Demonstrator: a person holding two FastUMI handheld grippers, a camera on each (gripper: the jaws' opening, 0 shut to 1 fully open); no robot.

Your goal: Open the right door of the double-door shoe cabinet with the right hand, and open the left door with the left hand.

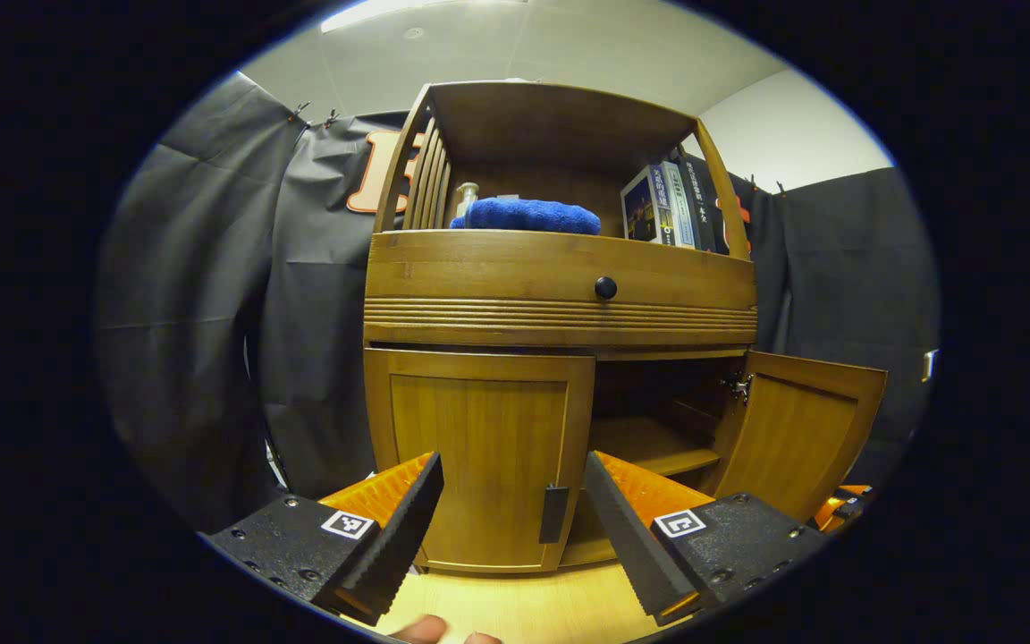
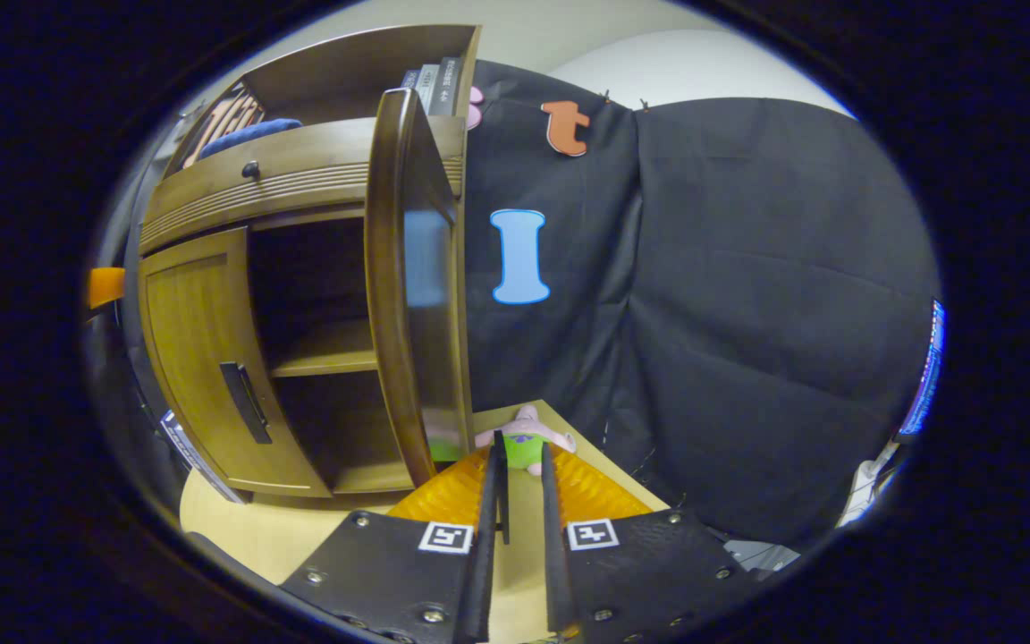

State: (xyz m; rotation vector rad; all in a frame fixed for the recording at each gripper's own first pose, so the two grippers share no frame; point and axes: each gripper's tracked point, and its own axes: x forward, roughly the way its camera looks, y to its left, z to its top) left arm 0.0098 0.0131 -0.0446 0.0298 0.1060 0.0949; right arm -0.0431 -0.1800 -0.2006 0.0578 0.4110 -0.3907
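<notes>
The big brown wooden shoe cabinet point(image 1: 560, 295) stands on the pale wooden floor point(image 1: 515, 608), right in front of you. Its right wooden door point(image 1: 801, 434) is swung out wide, and you can see the dark shelves inside the cabinet. Its left wooden door point(image 1: 479, 456) is shut flat against the cabinet front. So I think half the job is done and the left door is what is left. That door looks stiff and hard, and it should swing on its hinge and not bend. It may feel a bit heavy to pull, so go slow. The place to grab is the small dark flat handle point(image 1: 554, 513), low down on the door's inner edge, near the middle of the cabinet. It looks thin and smooth, so it could slip out if you pinch it lightly. Your left gripper point(image 1: 515, 501) is spread wide open with nothing in it, and it sits in front of the lower part of the left door, with the handle showing between its two fingers but farther back. Your right gripper point(image 2: 519, 465) is beside the edge of the open right door, on the cabinet's right side. Its fingers are nearly together with a thin gap, and a thin dark strip shows in that gap, but I cannot tell if they are pressing on anything. A small pink and green soft toy point(image 2: 526, 438) lies on the floor just past the cabinet's right side.
</notes>
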